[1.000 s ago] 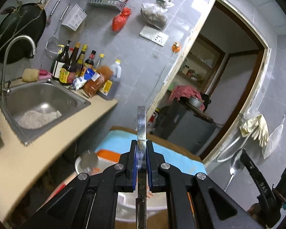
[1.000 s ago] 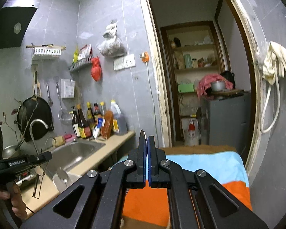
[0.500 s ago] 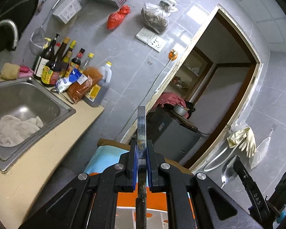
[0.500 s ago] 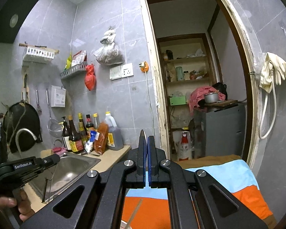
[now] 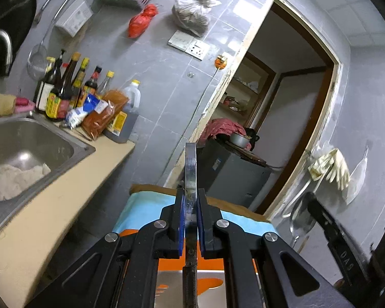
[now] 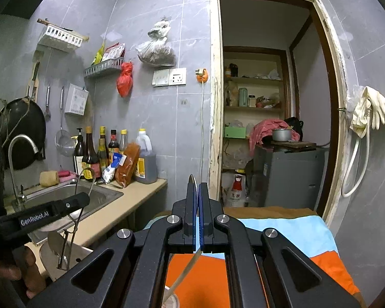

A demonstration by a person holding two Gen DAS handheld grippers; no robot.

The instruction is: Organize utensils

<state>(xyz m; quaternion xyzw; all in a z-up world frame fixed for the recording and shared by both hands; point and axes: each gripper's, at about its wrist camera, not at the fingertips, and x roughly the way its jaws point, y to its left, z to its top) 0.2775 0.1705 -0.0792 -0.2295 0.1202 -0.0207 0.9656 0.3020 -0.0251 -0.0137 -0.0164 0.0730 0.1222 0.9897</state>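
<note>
My left gripper [image 5: 191, 205] is shut on a metal utensil handle [image 5: 190, 169] that stands up edge-on between the pads, held in the air. In the right wrist view the same tool hangs from the left gripper [image 6: 71, 202] as a wire-handled metal spatula [image 6: 56, 243]. My right gripper [image 6: 198, 192] is shut on a metal spoon; only a thin edge shows at its tips. In the left wrist view the spoon's bowl [image 5: 301, 218] shows beside the right gripper's finger [image 5: 331, 231]. A pale chopstick [image 6: 184, 272] lies below the right gripper.
A steel sink [image 5: 38, 148] with a white cloth sits in the beige counter [image 5: 51, 205] at left, bottles [image 5: 71, 89] behind it. A table with a blue and orange cloth [image 6: 282, 233] lies ahead. A steel tray [image 5: 166, 287] sits below. A doorway [image 6: 269, 102] opens beyond.
Both grippers have risen and tilted a little, so the table sits lower in the views. The left view has swung left, showing more sink. Both stay shut.
</note>
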